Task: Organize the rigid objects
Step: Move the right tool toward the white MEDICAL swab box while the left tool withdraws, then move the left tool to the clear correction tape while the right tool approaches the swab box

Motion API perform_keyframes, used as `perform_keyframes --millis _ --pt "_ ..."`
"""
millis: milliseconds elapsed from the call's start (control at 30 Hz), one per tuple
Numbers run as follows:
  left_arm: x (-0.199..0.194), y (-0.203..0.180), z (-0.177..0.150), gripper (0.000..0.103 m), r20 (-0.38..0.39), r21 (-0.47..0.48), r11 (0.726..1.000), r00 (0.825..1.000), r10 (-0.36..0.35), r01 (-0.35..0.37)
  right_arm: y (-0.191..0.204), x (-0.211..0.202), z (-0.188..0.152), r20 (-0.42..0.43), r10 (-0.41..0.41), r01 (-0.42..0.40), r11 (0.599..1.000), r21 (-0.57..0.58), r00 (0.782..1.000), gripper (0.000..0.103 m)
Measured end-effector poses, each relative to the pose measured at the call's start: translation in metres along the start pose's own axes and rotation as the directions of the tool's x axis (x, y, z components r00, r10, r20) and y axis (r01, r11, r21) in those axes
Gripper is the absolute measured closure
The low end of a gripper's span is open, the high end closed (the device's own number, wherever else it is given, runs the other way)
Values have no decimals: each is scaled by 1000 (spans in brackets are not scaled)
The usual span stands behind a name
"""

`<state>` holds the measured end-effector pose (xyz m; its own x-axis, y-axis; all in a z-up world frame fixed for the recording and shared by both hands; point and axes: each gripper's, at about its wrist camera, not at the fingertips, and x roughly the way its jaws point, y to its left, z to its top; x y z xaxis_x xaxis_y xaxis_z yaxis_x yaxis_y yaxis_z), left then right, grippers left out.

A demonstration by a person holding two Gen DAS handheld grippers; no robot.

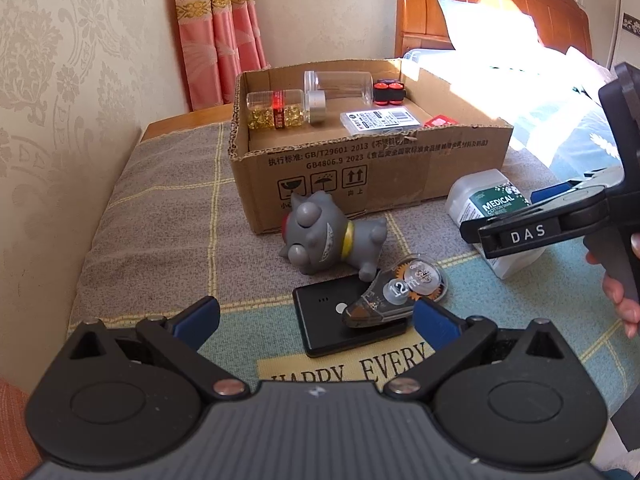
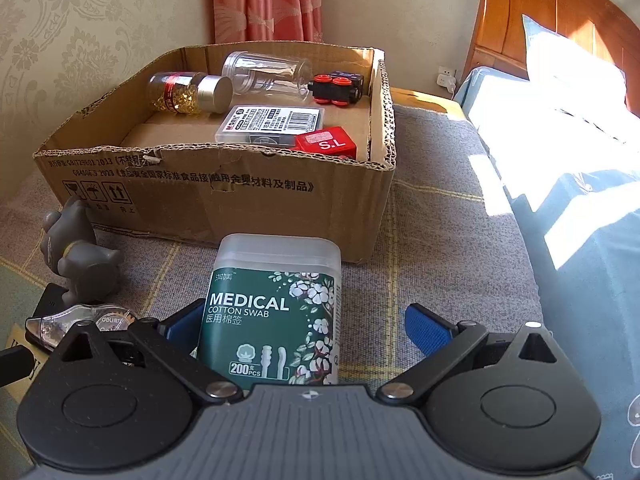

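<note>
A green-and-white cotton swab box (image 2: 272, 312) lies on the blanket in front of the cardboard box (image 2: 224, 200). My right gripper (image 2: 306, 322) is open and straddles it: the left finger is close against its side, the right finger stands well apart. In the left wrist view, my right gripper (image 1: 504, 220) reaches over the swab box (image 1: 480, 200). My left gripper (image 1: 316, 316) is open, low over a flat black device (image 1: 320, 320) with a correction tape dispenser (image 1: 396, 292) lying on it. A grey toy animal (image 1: 328, 236) lies on its side just beyond.
The cardboard box (image 1: 360, 168) holds a capsule bottle (image 1: 276, 114), a clear jar (image 1: 340, 84), a black toy with red wheels (image 1: 386, 92), a labelled case (image 1: 380, 120) and a red block (image 2: 328, 144). A sunlit bed (image 2: 560, 160) is to the right. A wall and curtain stand behind.
</note>
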<state>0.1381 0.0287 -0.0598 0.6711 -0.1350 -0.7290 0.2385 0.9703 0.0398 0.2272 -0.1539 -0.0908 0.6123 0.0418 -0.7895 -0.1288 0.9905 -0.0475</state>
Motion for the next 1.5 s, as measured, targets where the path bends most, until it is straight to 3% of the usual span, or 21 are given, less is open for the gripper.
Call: perform_keyframes --millis 400,533,833,1033,1133,1500 --pt "39 -19 32 1 -38 -44 997 997 60 -62 5 -11 -23 33 34 -28 987 -160 999 0" --pt "55 -26 36 0 -56 -53 992 992 111 -114 0 -10 -25 36 66 -60 988 -145 997 0" --pt "51 -27 32 0 -72 -51 995 994 81 -85 -9 -9 -28 37 106 -101 989 -107 994 0" --pt "58 -24 42 1 -68 -101 977 981 180 -186 -8 -13 -33 41 101 -96 990 -102 994 0" --pt "61 -33 39 0 -83 -48 977 976 202 -206 -8 -16 -35 39 95 -90 990 -109 995 0" --pt "39 -43 -7 1 -121 18 993 986 117 -116 -11 -20 -41 48 110 -104 988 -111 993 0"
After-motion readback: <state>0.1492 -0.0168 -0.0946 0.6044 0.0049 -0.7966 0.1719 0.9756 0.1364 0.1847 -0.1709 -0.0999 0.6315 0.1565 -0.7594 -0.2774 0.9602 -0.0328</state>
